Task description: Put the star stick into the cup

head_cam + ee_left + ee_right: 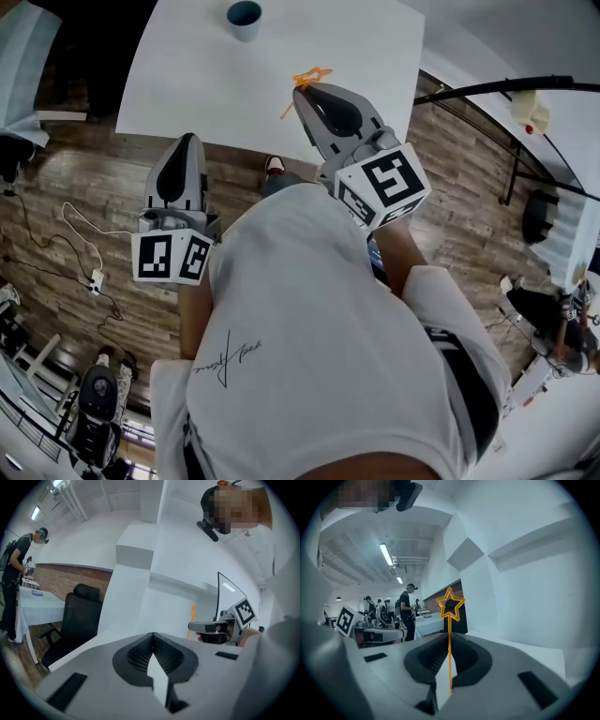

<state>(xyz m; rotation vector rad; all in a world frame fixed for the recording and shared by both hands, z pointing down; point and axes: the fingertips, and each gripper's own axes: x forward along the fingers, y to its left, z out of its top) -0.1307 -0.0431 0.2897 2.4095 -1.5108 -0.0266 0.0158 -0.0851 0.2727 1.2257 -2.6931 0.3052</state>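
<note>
The star stick [450, 641] is pinched in my right tongs [449, 639], so I'll say that first and then go from big to small. The white table [187, 75] lies ahead of and below both tongs, with its near edge roughly under the tip of my left tongs [153, 637] and wooden floor [84, 197] beneath the rest of that one. The right tongs reaches further out over the tabletop than the left and sits off to the left tongs' right side, well apart from it. The left tongs' jaws are pressed together at the tips with nothing between them. The right tongs' jaws are all but closed, their ribbed pads squeezing the thin orange stem low down, so the stick runs straight out past the tips with its hollow star at the far end. The cup [244, 17], dark inside, stands on the table far beyond the tips of both tongs, near the table's far edge, well apart from the star
</note>
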